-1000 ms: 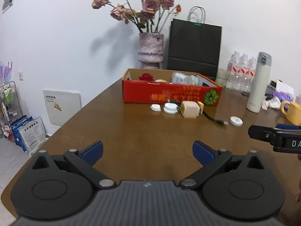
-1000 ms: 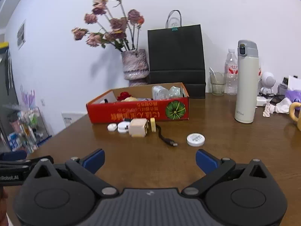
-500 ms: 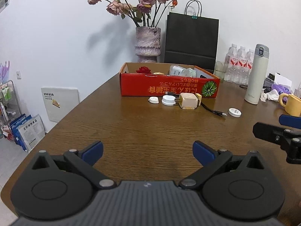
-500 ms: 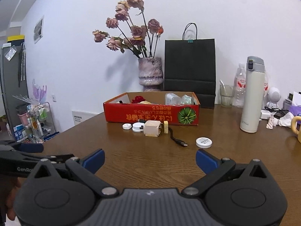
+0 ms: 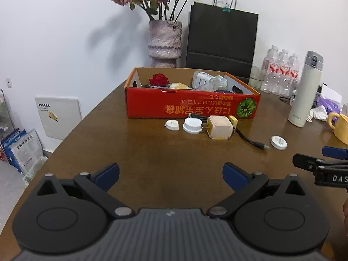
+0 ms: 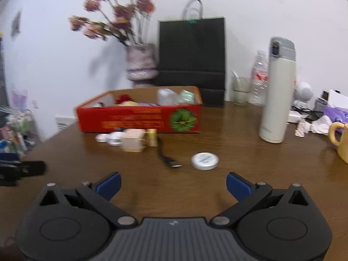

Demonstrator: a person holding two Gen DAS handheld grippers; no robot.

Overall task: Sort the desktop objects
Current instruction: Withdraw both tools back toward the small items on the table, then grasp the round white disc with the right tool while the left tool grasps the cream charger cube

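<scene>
Both hand-held grippers, left point(image 5: 170, 171) and right point(image 6: 173, 183), have moved nearer the loose items, jaws wide apart and empty, the charger point(image 5: 218, 126) and round lid point(image 6: 204, 161) still lying on the desk point(image 5: 134, 152) before the red box point(image 5: 191, 106), so sorting seems about to begin.

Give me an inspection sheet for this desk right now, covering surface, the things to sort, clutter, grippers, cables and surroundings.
Surface: brown wooden table, glossy, bare in front of both grippers.
Job's things: red cardboard box open, already holding a red flower and other small items; in front of it lie two white caps, a beige charger and a white round tin.
Clutter: white thermos upright, yellow mug, water bottles, crumpled tissues.
Grippers: left gripper open, empty; right gripper open, empty; both over the table.
Cables: short black cable running from the charger, plug end loose.
Surroundings: vase of dried roses, black paper bag, white wall.
</scene>
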